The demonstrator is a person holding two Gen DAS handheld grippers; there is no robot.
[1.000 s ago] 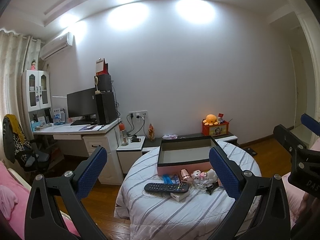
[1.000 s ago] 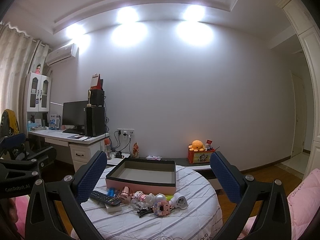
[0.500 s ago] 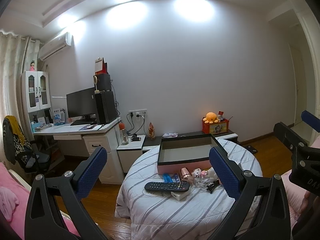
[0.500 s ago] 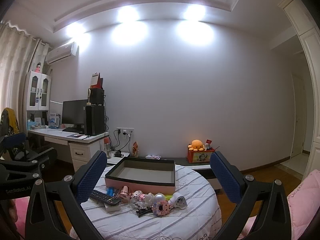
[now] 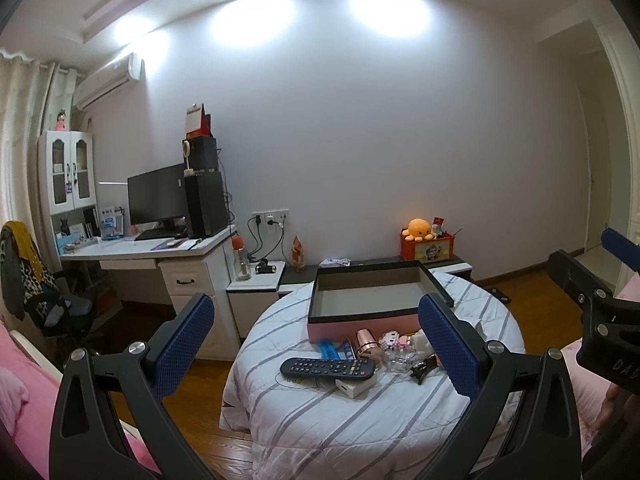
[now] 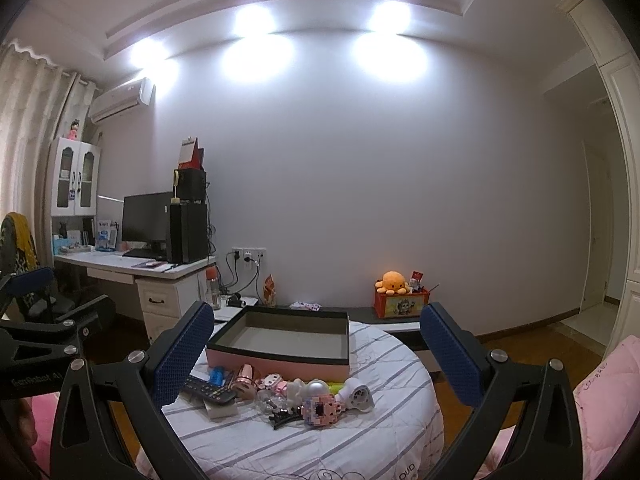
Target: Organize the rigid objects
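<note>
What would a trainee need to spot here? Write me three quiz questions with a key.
1. True or false: the pink box already holds items.
2. The black remote lies: A) inside the box, B) on the striped cover in front of the box, C) on the floor.
3. What state are the left gripper and right gripper in?

Key: 1. False, it looks empty. 2. B. 3. Both open, holding nothing.

Round striped-cloth table [image 5: 360, 428], pink box [image 5: 362, 322], remote [image 5: 328, 368], small trinkets [image 6: 316, 400]
</note>
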